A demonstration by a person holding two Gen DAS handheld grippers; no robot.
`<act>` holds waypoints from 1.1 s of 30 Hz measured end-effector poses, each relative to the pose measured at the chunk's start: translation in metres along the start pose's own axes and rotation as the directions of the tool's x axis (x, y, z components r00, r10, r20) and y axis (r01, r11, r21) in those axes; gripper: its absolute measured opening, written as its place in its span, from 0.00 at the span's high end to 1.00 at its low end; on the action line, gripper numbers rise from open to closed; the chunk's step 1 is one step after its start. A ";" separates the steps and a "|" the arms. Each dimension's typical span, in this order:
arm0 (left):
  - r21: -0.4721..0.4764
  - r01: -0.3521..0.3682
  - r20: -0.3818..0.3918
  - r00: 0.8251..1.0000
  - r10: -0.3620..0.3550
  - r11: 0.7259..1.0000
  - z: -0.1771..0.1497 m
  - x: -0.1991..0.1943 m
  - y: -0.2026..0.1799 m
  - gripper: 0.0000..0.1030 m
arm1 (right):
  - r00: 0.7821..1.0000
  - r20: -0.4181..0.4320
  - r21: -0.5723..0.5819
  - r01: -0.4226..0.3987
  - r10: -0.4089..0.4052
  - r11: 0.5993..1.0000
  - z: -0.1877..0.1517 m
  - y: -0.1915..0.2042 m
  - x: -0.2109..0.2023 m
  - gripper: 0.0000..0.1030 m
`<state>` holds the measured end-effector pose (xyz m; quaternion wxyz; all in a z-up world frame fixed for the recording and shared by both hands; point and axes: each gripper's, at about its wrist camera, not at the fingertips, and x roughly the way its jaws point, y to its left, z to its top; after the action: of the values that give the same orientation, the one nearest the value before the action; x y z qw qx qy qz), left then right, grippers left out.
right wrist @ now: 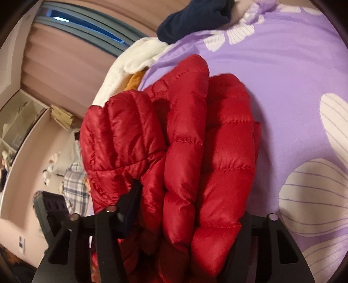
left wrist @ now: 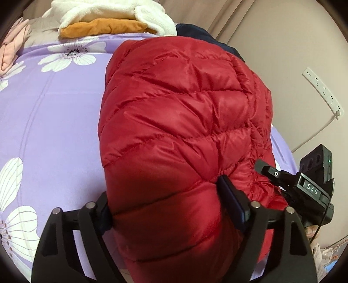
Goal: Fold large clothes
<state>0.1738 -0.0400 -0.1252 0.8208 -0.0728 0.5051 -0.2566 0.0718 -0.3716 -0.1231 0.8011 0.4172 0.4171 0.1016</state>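
Clamping the red puffer jacket (left wrist: pixel 180 130) at its near edge, the left tool (left wrist: pixel 167 209) and right tool (right wrist: pixel 184 217) each squeeze thick padded layers, holding the bundle together over the purple flowered bed (left wrist: pixel 54 122).

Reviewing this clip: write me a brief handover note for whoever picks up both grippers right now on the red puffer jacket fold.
Left gripper: clamped on the near end of the red puffer jacket.
Right gripper: clamped on the bunched, stacked layers of the same jacket.
Jacket: folded into a thick bundle, lying on the purple floral bedsheet. Other clothes, a white fleece over an orange garment, are piled at the far edge.
Done: the jacket looks gathered into layers.
Left: probably finish the fold, set it down flat, release.
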 end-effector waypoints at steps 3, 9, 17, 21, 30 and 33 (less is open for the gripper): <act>0.016 -0.007 0.014 1.000 0.006 1.000 0.000 -0.004 -0.003 0.26 | 0.999 0.031 -0.030 0.008 -0.007 1.000 -0.002 0.007 -0.003 0.55; 0.025 -0.007 0.042 0.999 0.006 1.000 -0.001 -0.017 -0.002 0.29 | 0.996 0.087 -0.102 -0.004 0.013 0.995 -0.005 0.026 -0.009 0.62; 0.015 -0.012 0.075 0.997 0.011 1.000 -0.002 -0.035 0.004 0.30 | 0.993 0.100 -0.172 -0.043 0.061 0.984 -0.001 0.035 -0.008 0.64; 0.007 -0.014 0.095 0.995 0.013 1.000 -0.003 -0.044 0.005 0.30 | 0.991 0.102 -0.197 -0.061 0.082 0.979 0.001 0.041 -0.007 0.64; -0.016 -0.027 0.136 0.990 0.029 1.000 -0.006 -0.058 0.008 0.30 | 0.989 0.092 -0.265 -0.086 0.113 0.960 0.009 0.057 -0.002 0.64; -0.024 -0.032 0.151 0.988 0.035 0.999 -0.008 -0.063 0.008 0.30 | 0.988 0.084 -0.284 -0.098 0.126 0.954 0.011 0.062 0.002 0.64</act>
<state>0.1471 -0.0005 -0.0824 0.8602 -0.0927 0.4451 -0.2310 0.0930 -0.3382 -0.0739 0.8647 0.3279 0.3333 0.1834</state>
